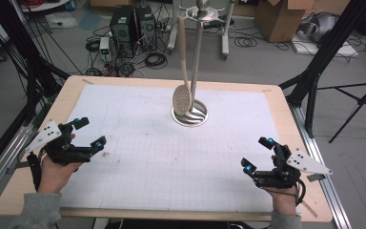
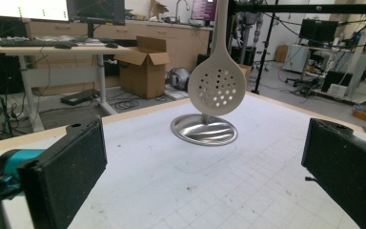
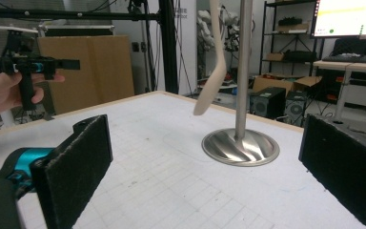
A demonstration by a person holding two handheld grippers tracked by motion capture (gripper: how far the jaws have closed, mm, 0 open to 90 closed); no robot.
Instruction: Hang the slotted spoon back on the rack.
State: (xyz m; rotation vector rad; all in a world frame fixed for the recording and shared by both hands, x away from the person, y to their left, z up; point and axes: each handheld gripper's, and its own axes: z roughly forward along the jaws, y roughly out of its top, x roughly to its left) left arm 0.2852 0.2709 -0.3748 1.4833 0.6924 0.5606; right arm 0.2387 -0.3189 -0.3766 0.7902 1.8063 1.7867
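Slotted spoon hanging from a steel stand at the tabletop's (image 1: 138, 157) 12 o'clock end.
The stand (image 1: 196, 62) rises upright from its round base; the slotted spoon (image 1: 183, 98) hangs long axis vertical, bowl down, just above that base. Left gripper (image 1: 86, 132) at 8 o'clock and right gripper (image 1: 256, 155) at 4 o'clock, both with fingers spread, empty, nothing between.

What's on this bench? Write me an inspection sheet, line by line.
Surface: wooden table under a white gridded mat, a few dark specks.
Job's things: beige slotted spoon hanging on a steel stand, clear of the base.
Clutter: nothing seen on the mat.
Grippers: left gripper and right gripper both open, holding nothing, near the table's sides.
Cables: loose coils on the floor.
Surroundings: computer towers, cardboard boxes, tripod legs.
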